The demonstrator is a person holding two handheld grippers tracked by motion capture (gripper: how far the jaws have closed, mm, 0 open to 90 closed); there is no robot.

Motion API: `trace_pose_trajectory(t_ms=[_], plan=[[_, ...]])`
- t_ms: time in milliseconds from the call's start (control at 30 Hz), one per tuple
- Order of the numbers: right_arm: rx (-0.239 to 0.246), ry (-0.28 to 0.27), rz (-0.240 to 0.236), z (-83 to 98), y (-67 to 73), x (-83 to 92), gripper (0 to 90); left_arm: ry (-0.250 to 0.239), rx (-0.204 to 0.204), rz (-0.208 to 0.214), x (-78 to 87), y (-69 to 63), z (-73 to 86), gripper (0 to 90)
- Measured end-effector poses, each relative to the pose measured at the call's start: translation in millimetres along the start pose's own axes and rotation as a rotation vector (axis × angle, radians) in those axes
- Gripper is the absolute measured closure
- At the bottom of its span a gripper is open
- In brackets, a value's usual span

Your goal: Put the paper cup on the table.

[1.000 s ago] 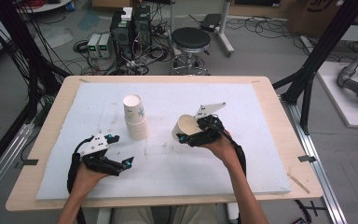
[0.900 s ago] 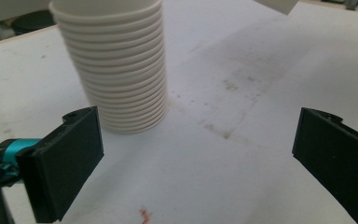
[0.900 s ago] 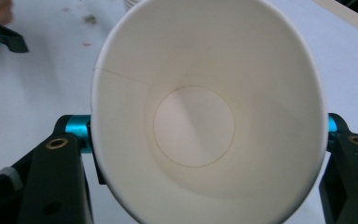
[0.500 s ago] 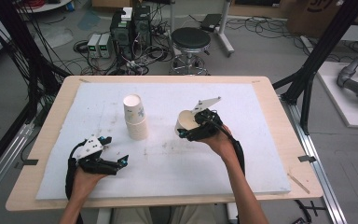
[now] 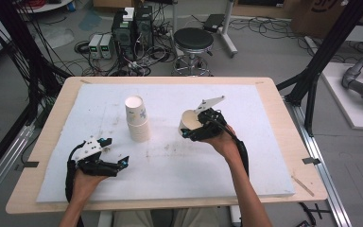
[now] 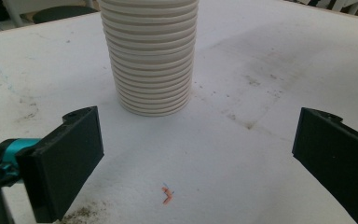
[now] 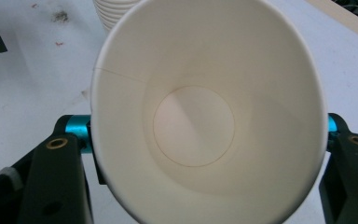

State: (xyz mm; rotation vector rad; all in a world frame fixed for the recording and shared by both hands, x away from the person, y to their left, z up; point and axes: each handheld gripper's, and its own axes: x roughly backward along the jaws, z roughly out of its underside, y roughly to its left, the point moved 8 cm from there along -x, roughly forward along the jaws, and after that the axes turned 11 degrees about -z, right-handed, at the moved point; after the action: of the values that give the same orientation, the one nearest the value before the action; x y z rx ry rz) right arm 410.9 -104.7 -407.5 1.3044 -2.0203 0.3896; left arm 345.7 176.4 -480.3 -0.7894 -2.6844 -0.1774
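A stack of white paper cups (image 5: 136,117) stands upright left of the table's middle; its ribbed base (image 6: 151,56) rises just beyond my left jaws. My left gripper (image 5: 116,153) rests low near the front left, open and empty, a short way in front of the stack. My right gripper (image 5: 192,128) is right of the stack, shut on a single white paper cup (image 5: 189,120) held above the board. The cup's empty inside (image 7: 200,121) faces the camera, squeezed oval between the jaws.
A white foam board (image 5: 246,156) covers the wooden table (image 5: 283,118). A small orange scrap (image 6: 167,195) lies on the board between my left jaws. A stool (image 5: 194,40), cables and electronics boxes (image 5: 132,23) stand on the floor behind the table.
My right gripper has carried the single cup a little up and away from the stack. My left gripper has drawn back toward the front left edge.
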Motion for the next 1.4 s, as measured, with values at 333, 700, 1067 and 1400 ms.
trace_pose_trajectory(t_ms=[333, 700, 1067, 1400], plan=[[-0.019, 0.045, 0.026, 2.0, -12.0, -14.4, 30.9, -0.028, -0.007, 0.008, 2.9, -0.9, -0.7, 1.7], [-0.043, 0.132, 0.047, 0.6, -22.6, -41.1, 30.9, -0.026, 0.02, 0.015, 2.5, 1.3, -0.8, 1.7], [-0.052, 0.221, 0.032, 5.3, -29.1, -68.2, 30.8, -0.019, 0.027, 0.018, 2.2, 1.8, -0.5, 1.7], [-0.072, 0.234, 0.027, 7.6, -32.9, -82.0, 30.9, -0.016, 0.025, 0.021, 1.9, 2.0, -0.3, 1.7]])
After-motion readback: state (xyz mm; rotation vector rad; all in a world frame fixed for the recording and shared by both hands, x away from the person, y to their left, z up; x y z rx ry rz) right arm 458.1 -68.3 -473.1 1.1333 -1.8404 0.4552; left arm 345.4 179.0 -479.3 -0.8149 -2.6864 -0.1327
